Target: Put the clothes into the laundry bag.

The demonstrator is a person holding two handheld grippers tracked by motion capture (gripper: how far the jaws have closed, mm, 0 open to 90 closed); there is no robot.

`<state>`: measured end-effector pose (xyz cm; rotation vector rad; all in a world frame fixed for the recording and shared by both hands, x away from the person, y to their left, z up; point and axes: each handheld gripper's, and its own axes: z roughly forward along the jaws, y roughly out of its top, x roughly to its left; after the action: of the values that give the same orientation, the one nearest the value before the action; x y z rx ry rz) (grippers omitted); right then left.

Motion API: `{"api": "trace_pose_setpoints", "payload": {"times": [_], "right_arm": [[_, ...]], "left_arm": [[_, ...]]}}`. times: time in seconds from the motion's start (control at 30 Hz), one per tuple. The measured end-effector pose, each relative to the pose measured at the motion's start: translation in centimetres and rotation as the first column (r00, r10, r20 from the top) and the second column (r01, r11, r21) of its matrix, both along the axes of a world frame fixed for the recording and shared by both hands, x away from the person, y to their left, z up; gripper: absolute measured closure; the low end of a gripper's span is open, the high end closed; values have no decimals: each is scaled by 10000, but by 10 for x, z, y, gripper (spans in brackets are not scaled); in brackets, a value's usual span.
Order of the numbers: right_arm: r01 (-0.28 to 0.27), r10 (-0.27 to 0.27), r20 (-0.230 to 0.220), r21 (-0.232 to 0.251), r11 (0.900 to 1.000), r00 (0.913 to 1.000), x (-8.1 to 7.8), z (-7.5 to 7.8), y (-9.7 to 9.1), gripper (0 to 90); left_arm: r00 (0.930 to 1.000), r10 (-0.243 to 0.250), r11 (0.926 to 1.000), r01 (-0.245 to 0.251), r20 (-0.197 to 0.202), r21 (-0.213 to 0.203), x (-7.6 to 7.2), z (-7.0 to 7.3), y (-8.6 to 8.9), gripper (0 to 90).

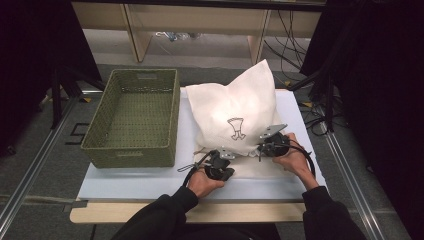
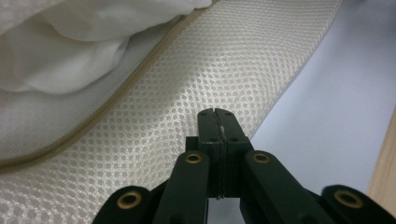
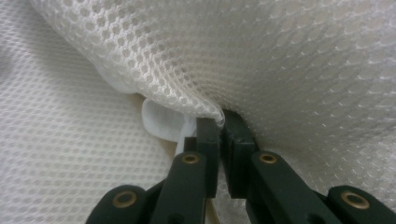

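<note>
White surface [image 1: 150,182] among dark curtains carries a green basket [image 1: 134,117]; left gripper [image 2: 217,122] jaws closed empty over the mesh laundry bag [image 1: 235,112], right gripper [image 3: 219,122] jaws pinching its mesh.

One white mesh laundry bag [image 1: 235,107] stood on the counter [image 1: 150,182], toward its right edge, bearing one dark printed emblem [image 1: 236,128] and one beige zipper [image 2: 93,114]. One green woven basket [image 1: 134,117] sat near the left edge. Two tools were there, a left tool [image 1: 218,162] and a right tool [image 1: 272,142], each in one of two hands.
</note>
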<state>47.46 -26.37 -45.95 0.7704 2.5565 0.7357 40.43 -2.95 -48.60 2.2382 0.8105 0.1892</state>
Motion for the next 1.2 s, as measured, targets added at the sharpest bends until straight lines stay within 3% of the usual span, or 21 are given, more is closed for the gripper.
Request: {"api": "trace_pose_setpoints", "payload": {"times": [0.03,0.07,0.1,0.13,0.2,0.27,0.37,0.4,0.53,0.57,0.6,0.73,0.77,0.8,0.83,0.87,0.93,0.97,1.03,1.07,1.2], "right_arm": [[107,-107,57,42,9999,9999,2,-1,0,875],[-42,43,175,-82,10000,9998,5,-1,0,875],[248,-248,44,17,9997,9997,5,-1,1,875],[-194,200,403,-161,9997,9990,12,-1,0,875],[443,-442,99,-20,9990,9990,12,-1,3,875],[379,-376,289,-75,9993,9989,20,-1,2,875],[695,-695,402,34,9976,9968,33,-2,-2,875],[1037,-1041,299,155,9945,9941,34,-2,-2,875],[705,-695,682,-118,9974,9952,48,-2,-6,875],[1058,-1048,542,-148,9943,9930,46,-1,-5,875],[1058,-1048,542,-148,9943,9930,46,-1,-5,875],[298,-244,785,-679,9972,9966,38,5,-5,874],[862,-837,508,-495,9950,9952,28,6,-4,874],[862,-837,508,-495,9950,9952,28,6,-4,874],[493,-442,722,-698,9963,9964,25,10,-7,874],[578,-536,673,-619,9964,9963,20,12,-8,874],[120,-64,806,-691,9975,9967,7,18,-15,875],[214,-174,584,-702,9973,9981,0,19,-16,875],[90,-50,566,-705,9975,9984,-5,20,-17,876],[14,21,494,-708,9975,9988,-9,20,-18,876],[-187,235,528,-905,9957,9983,-26,26,-22,877]], "left_arm": [[10000,-81,9999,81,10,83,0,0,1,897],[9999,138,9997,-138,-1,-184,-1,-1,-1,897],[9999,70,9997,-72,-97,-242,-1,-2,-1,897],[9999,77,9997,-80,-113,-233,-1,-2,-1,897],[10000,67,10000,-67,21,-17,-1,-1,-1,897],[9999,-8,10000,8,110,31,-1,-1,0,897],[10000,45,9999,-45,-35,-127,-1,-1,0,897],[10000,45,9999,-45,-35,-127,-1,-1,0,897],[10000,64,9999,-63,6,-80,0,-1,1,897],[10000,69,9999,-69,20,-115,0,-1,1,896],[10000,69,9999,-69,20,-115,0,-1,1,897],[9999,133,9995,-135,-62,-271,-1,-2,1,896],[9999,133,9995,-135,-62,-271,-1,-2,1,895],[9998,102,9993,-108,-168,-357,-1,-2,1,895],[9997,43,9992,-53,-252,-407,-2,-1,1,892],[9997,82,9987,-95,-247,-503,-2,0,1,876],[9998,4,9976,-17,-182,-693,-3,5,5,812],[9996,293,9969,-290,35,-738,-5,12,13,784],[9991,403,9966,-394,105,-721,-7,15,17,722],[9972,717,9926,-695,194,-992,-10,18,22,722],[9926,1134,9918,-1106,427,-633,-18,25,50,602]]}}
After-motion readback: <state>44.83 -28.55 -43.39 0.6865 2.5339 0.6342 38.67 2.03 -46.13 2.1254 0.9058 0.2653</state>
